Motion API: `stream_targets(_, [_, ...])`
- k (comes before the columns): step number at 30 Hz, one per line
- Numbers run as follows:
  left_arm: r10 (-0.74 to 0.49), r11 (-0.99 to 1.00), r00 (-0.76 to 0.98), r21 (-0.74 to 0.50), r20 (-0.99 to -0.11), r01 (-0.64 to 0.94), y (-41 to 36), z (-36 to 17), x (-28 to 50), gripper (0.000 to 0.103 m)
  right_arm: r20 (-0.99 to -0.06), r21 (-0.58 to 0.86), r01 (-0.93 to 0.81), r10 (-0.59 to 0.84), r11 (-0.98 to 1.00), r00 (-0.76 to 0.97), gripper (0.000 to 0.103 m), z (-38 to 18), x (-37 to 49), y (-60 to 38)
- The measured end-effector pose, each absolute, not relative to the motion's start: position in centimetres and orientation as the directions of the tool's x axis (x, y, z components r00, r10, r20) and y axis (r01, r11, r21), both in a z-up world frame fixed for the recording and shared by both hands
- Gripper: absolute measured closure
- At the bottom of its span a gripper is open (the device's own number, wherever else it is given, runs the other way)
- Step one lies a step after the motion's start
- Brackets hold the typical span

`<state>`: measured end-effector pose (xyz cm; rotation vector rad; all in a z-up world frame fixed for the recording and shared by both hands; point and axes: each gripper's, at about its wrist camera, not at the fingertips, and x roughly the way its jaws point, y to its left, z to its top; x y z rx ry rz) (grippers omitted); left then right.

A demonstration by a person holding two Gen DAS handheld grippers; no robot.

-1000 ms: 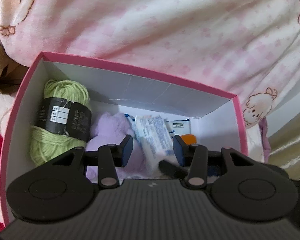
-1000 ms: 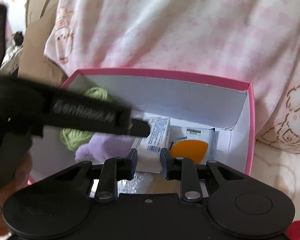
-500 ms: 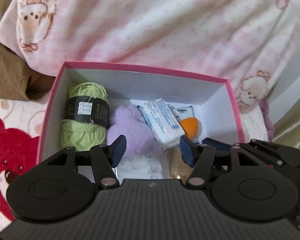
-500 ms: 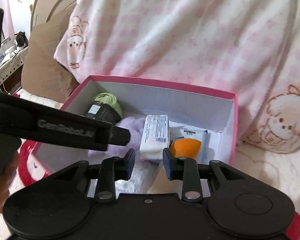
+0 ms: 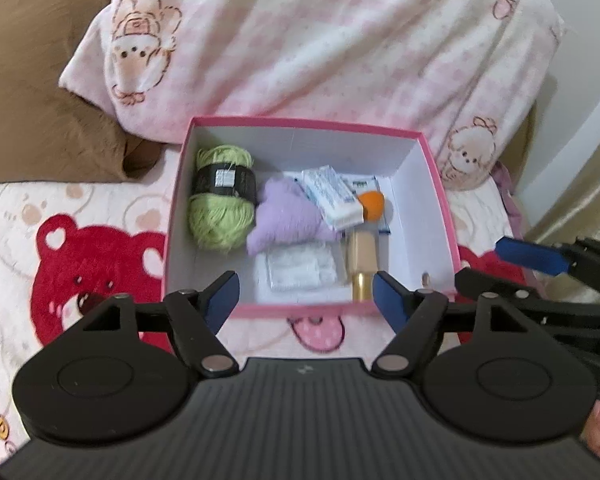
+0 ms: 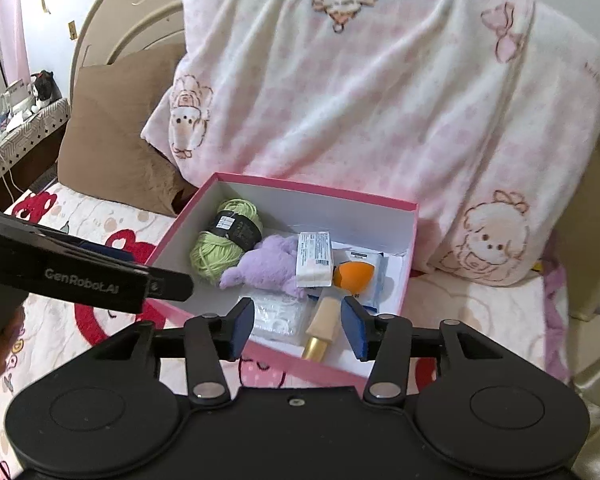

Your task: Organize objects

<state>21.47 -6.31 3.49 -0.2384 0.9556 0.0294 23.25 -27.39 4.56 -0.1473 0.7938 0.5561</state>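
A pink box lies open on the bed. It holds a green yarn ball, a purple plush, a white packet, an orange sponge, a clear bag and a beige and gold bottle. My left gripper is open and empty above the box's near edge. My right gripper is open and empty, also over the near edge.
A pink and white blanket is piled behind the box. A brown pillow lies at the left. The bed cover has red bear prints. A nightstand stands far left.
Both grippers have drawn back and up out of the box and opened wider. The whole box and the bed around it now show.
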Motion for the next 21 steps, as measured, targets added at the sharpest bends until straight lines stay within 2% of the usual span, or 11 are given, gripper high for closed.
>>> stream_targets(10, [-0.101, 0.975, 0.601, -0.199, -0.793, -0.099, -6.2, 5.4, 15.1, 0.023, -0.724, 0.057, -0.481, 0.368, 0.875, 0.583, 0.040, 5.8, 18.5, -28.0])
stream_targets(21, [-0.081, 0.975, 0.596, -0.186, -0.799, -0.117, -5.8, 3.8, 10.7, 0.022, -0.739, 0.074, -0.450, 0.352, 0.890, 0.574, 0.030, 4.7, 14.4, -28.5])
